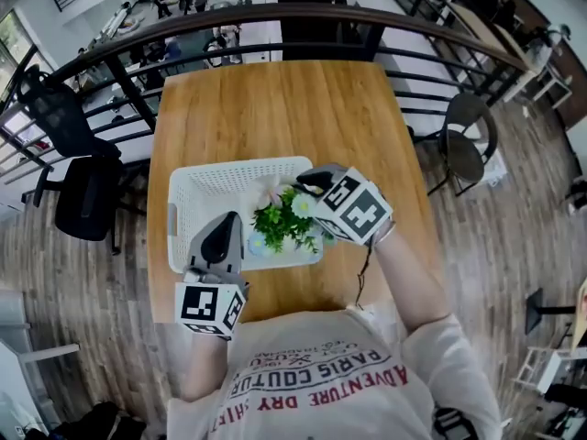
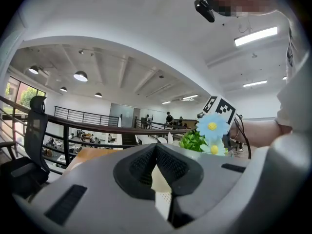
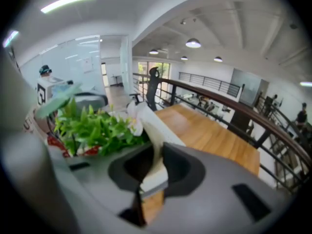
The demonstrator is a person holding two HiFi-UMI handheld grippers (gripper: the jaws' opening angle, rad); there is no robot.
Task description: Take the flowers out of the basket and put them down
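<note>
A white perforated plastic basket [image 1: 218, 183] sits on the light wooden surface [image 1: 275, 99]. In the basket's near right corner stands a bunch of green-leaved flowers [image 1: 282, 220] with pale blue and white blossoms, all of it inside the basket's walls. The right claw [image 1: 308, 181] comes in at the basket's right wall, on the far side of the flowers. Its jaws straddle the rim of that wall and press on it, with the leaves on the basket's inner side and bare wood on the outer side. The left claw [image 1: 226, 220] lies over the basket's near left part, just beside the flowers. Its jaw tips meet with nothing caught between them, and the basket's white mesh shows through the gap behind the tips.
</note>
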